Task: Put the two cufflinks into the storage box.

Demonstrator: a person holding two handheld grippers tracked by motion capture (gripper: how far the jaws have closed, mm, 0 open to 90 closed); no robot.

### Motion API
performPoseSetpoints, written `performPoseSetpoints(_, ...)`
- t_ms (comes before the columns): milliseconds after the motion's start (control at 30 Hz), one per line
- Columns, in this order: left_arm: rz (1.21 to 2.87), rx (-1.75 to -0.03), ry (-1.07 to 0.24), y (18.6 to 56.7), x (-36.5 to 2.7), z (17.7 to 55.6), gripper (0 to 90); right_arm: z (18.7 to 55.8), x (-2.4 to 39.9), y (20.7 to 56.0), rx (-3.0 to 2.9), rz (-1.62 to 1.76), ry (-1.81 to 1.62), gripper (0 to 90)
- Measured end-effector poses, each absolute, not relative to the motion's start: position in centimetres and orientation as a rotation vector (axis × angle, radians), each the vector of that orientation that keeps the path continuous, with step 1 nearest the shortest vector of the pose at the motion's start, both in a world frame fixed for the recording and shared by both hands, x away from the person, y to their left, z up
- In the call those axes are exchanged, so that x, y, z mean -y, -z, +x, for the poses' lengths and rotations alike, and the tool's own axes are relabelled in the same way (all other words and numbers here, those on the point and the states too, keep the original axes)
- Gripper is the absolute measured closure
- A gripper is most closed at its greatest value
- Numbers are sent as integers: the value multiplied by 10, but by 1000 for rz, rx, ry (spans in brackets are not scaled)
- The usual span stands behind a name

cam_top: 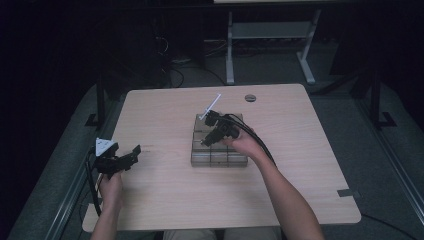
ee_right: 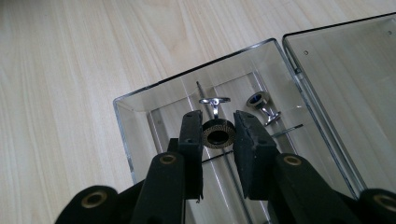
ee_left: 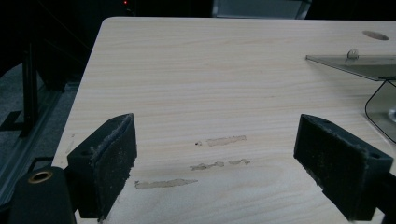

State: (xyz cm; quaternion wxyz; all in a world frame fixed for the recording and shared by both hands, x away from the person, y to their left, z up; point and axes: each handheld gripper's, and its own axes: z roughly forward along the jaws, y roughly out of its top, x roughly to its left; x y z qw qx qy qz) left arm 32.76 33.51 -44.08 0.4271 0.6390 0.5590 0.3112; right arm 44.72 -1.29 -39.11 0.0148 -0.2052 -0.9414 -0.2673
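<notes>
A clear plastic box [ee_right: 125,122] with divided compartments sits in the middle of the table [cam_top: 160,115], its lid [ee_right: 345,79] swung open beside it. My right gripper [ee_right: 218,125] hangs over one compartment, shut on a cufflink [ee_right: 217,135] with a round dark face and a silver post and toggle. A second cufflink [ee_right: 261,105] lies on that compartment's floor. In the high view the right gripper [cam_top: 206,142] is above the box [cam_top: 218,159]. My left gripper [cam_top: 131,155] hovers near the table's left edge, open and holding nothing [ee_left: 224,158].
Pale tape marks [ee_left: 219,140] streak the wood in front of the left gripper. A round cable hole [cam_top: 250,97] is at the table's far right. A corner of the clear box [ee_left: 383,107] lies to the left gripper's right. Dark floor and a metal stand [cam_top: 270,45] lie beyond the table.
</notes>
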Motion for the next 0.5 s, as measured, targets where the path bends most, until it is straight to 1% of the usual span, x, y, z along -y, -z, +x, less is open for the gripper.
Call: performPoseSetpoints(500, 1595, -1394, -776, 441, -334, 328, 129, 453, 10, 398, 2919, -658, 835, 728)
